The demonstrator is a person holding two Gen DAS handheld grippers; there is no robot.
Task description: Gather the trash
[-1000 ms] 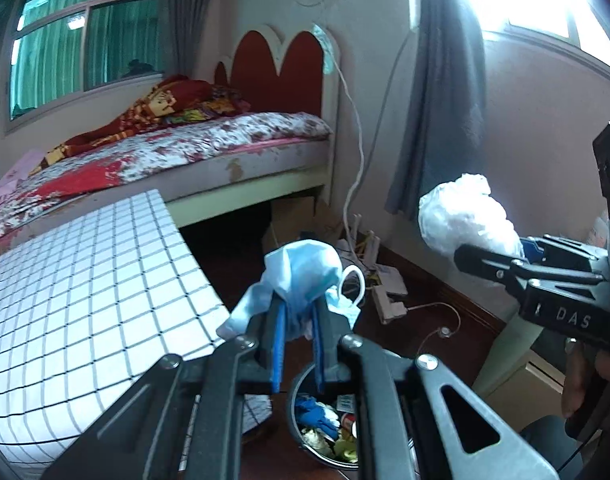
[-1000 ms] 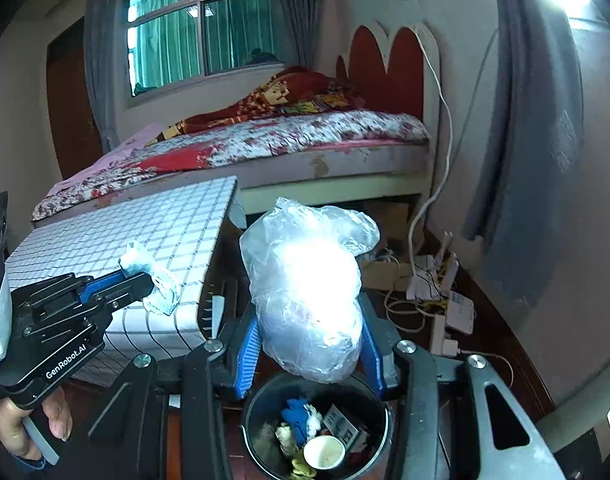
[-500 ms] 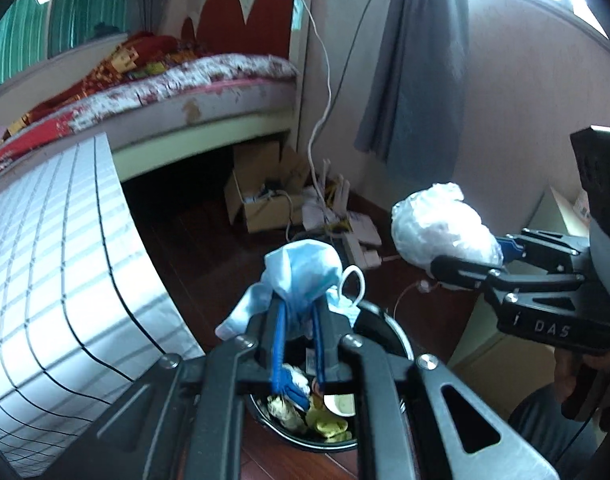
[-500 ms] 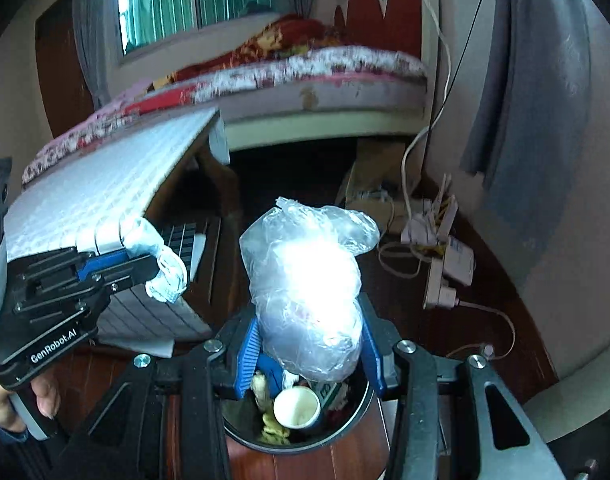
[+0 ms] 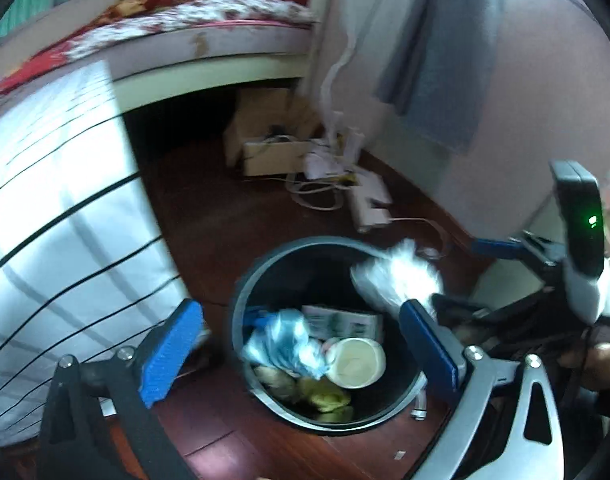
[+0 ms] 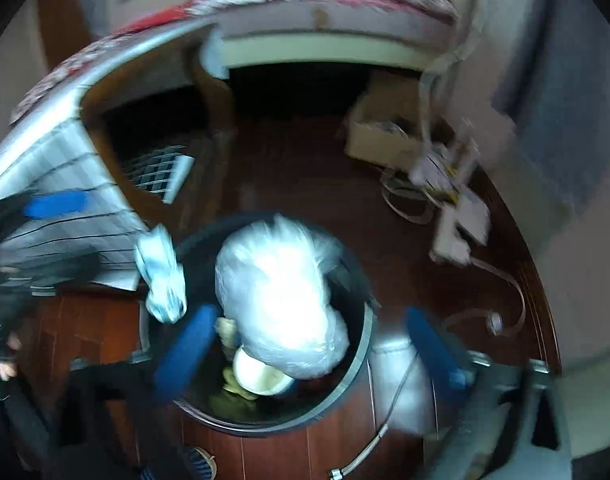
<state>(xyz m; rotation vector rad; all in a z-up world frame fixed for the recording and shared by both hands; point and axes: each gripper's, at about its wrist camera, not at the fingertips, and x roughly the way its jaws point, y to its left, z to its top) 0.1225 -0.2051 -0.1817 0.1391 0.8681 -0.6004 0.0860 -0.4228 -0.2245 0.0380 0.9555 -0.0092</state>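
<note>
Standing on the dark wooden floor (image 5: 233,216), beside the white grid-patterned cloth (image 5: 57,216) at the left, is the round black trash bin (image 5: 241,300). Left gripper (image 5: 301,352): jaws spread wide, blue pads (image 5: 169,352) apart on either side of the bin mouth, nothing between them. Light blue face mask (image 5: 285,340): loose, over the bin contents in the left wrist view, just beside a white paper cup (image 5: 357,362) and a printed carton (image 5: 341,320); whether it has settled cannot be told. In the right wrist view the mask (image 6: 161,280) shows at the bin's left rim (image 6: 365,340); blur prevents more. Crumpled clear plastic bag (image 6: 281,300): over the bin opening, partly covering the cup (image 6: 257,376). Right gripper (image 6: 309,352): jaws wide, blue pads (image 6: 185,352) clear of the bag on both sides. Further right, a cardboard box (image 5: 269,152) and white cables with a power strip (image 5: 369,204) lie on the floor near the wall, below a grey curtain (image 5: 437,60). Both views are motion-blurred.
</note>
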